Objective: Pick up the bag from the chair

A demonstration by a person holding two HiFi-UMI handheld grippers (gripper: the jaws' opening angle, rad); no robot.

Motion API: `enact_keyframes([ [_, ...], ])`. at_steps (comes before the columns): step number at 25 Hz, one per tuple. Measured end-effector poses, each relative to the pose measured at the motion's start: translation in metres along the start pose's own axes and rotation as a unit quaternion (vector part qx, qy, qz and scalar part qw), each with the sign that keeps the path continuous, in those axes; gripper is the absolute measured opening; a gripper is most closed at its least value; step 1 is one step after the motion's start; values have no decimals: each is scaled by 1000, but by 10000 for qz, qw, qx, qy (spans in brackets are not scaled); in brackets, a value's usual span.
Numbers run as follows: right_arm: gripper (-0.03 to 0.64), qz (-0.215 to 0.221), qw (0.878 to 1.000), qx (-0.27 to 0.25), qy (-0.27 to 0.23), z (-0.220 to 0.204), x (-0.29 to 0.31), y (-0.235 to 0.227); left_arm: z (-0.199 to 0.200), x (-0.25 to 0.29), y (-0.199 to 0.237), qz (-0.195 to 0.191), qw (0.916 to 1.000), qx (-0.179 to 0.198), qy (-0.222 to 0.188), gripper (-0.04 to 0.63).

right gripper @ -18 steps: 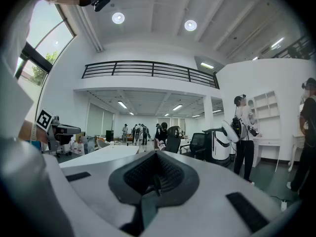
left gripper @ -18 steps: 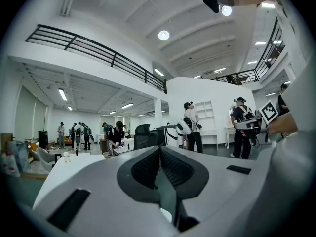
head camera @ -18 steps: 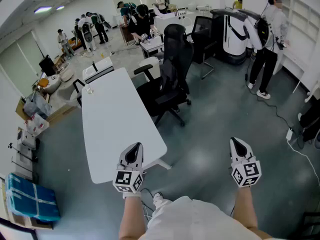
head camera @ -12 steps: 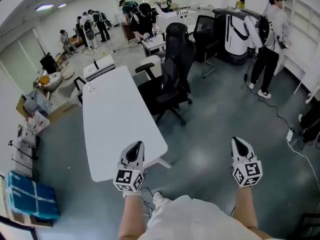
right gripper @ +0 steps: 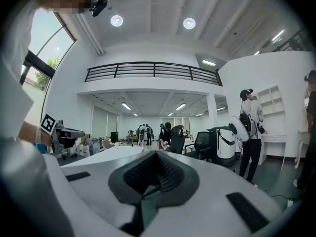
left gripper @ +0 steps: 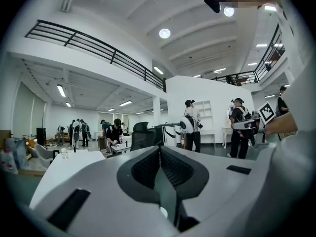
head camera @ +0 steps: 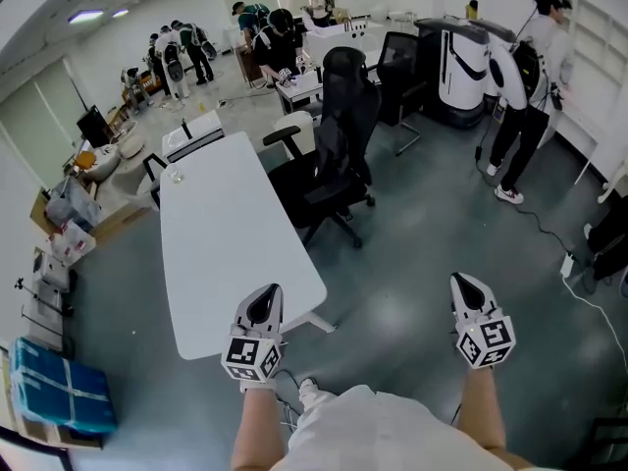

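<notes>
A black office chair (head camera: pixel 345 116) stands beside the white table's far right side, well ahead of both grippers. A dark bag (head camera: pixel 329 155) rests against its seat and back; black on black, so its outline is hard to make out. My left gripper (head camera: pixel 263 300) hovers over the table's near corner, shut and holding nothing. My right gripper (head camera: pixel 467 288) hangs over the grey floor, also shut and holding nothing. In the left gripper view the left gripper (left gripper: pixel 159 154) points toward the chair (left gripper: pixel 140 132). In the right gripper view the chair (right gripper: pixel 177 138) appears small and far off beyond the right gripper (right gripper: pixel 155 158).
A long white table (head camera: pixel 231 234) runs away on the left. A second black chair (head camera: pixel 397 62) and a white-and-black machine (head camera: pixel 461 67) stand behind. A person (head camera: pixel 525 96) stands at the right, several people (head camera: pixel 182 52) at the back. A cable (head camera: pixel 579 283) lies on the floor.
Both grippers have stayed almost still, shut throughout. The person at the right has stepped slightly farther right.
</notes>
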State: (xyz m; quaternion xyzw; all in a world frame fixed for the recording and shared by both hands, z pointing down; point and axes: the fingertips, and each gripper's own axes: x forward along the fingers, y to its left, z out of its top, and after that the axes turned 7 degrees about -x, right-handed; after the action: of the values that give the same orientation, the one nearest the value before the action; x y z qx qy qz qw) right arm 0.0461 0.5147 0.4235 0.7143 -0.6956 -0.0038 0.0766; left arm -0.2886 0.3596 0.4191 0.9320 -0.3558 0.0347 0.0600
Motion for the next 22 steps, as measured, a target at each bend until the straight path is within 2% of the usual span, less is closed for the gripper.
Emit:
enact_keyframes([
  [9,18,-100,9999,87,-66,-2,-11,-12,-7,-6,-4,-24,9999,-156,21,28],
  [22,18,-56,9999,132,40,-17,-34,-23,-7,-11,-49,-276,9995,-121,81,28],
])
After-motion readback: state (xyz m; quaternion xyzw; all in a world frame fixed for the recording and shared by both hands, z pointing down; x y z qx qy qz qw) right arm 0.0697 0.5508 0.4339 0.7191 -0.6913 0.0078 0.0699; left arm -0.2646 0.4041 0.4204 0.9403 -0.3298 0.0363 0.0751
